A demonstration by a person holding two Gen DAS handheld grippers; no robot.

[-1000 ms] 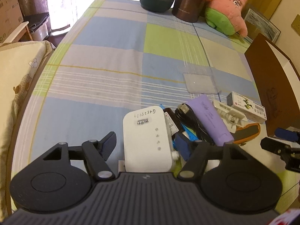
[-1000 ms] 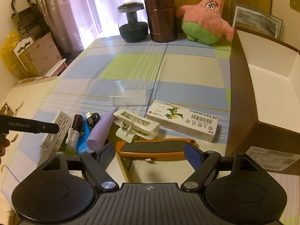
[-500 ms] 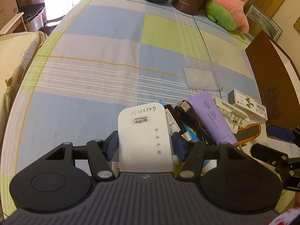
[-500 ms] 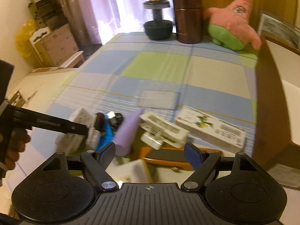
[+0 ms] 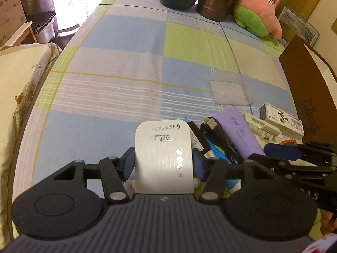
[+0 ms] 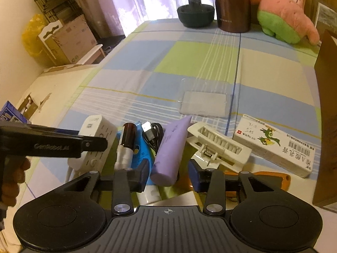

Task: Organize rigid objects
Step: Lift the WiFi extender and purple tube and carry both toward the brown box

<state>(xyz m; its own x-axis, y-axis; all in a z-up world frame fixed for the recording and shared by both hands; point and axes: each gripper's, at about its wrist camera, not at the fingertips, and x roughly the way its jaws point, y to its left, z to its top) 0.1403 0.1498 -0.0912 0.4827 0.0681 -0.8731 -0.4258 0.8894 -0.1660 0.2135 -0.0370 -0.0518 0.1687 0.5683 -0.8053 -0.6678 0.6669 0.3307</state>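
My left gripper point(image 5: 163, 163) is closing its jaws on a white WiFi repeater point(image 5: 163, 147), and both blue pads touch its sides. A pile lies to the repeater's right: a dark bottle point(image 6: 127, 139), a black USB cable point(image 6: 151, 135), a purple tube point(image 6: 170, 151), a white clip point(image 6: 219, 147), a medicine box point(image 6: 276, 145) and an orange knife point(image 6: 263, 179). My right gripper point(image 6: 169, 174) has the near end of the purple tube between its closing jaws. The left pad is at the tube; a gap shows at the right pad.
A tall brown box point(image 6: 326, 126) with a white inside stands at the right edge. A clear plastic case point(image 6: 203, 103) lies on the checked cloth beyond the pile. A pink plush star point(image 6: 284, 10), a brown canister point(image 6: 231, 4) and a dark jar point(image 6: 194, 4) stand at the far end.
The left jaws narrowed onto the white repeater. The right gripper slid left from over the orange knife to the purple tube, and its jaws drew in around the tube.
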